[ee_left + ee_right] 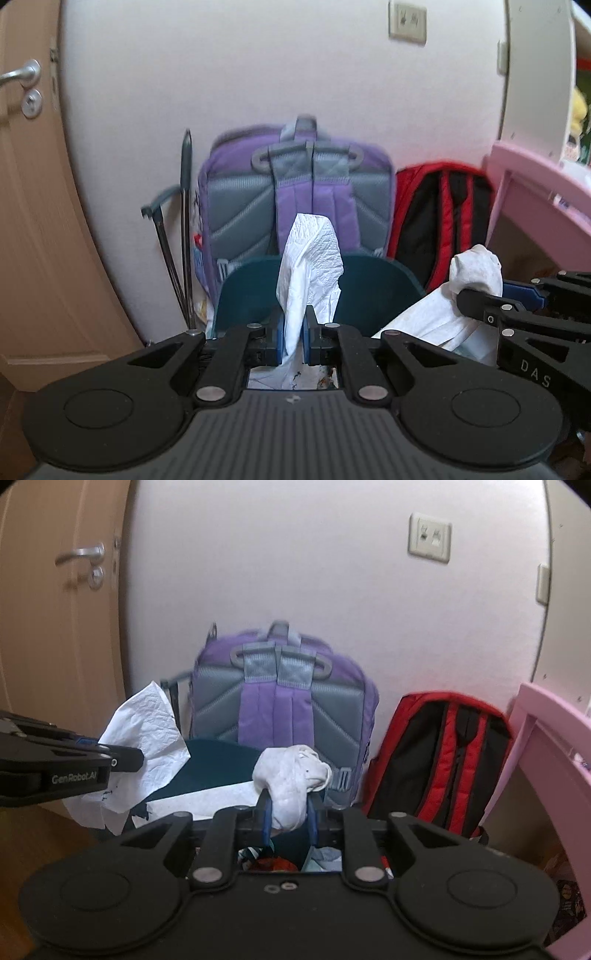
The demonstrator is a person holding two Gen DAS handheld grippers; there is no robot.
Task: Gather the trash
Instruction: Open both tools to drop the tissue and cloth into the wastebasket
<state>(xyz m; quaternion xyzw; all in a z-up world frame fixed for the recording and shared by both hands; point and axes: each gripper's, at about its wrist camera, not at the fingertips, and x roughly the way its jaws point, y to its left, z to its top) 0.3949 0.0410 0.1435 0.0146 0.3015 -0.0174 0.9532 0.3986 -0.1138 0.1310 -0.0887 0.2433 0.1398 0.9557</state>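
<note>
My left gripper is shut on a white paper tissue that stands up between its blue pads; the same tissue shows at the left of the right wrist view. My right gripper is shut on a crumpled, stained white wad, which appears at the right of the left wrist view as a wad. Both grippers hover over a dark teal trash bin lined with a white bag. Coloured trash lies inside the bin.
A purple and grey backpack and a red and black backpack lean against the white wall behind the bin. A wooden door stands at the left, pink furniture at the right. A dark folded pole leans beside the purple backpack.
</note>
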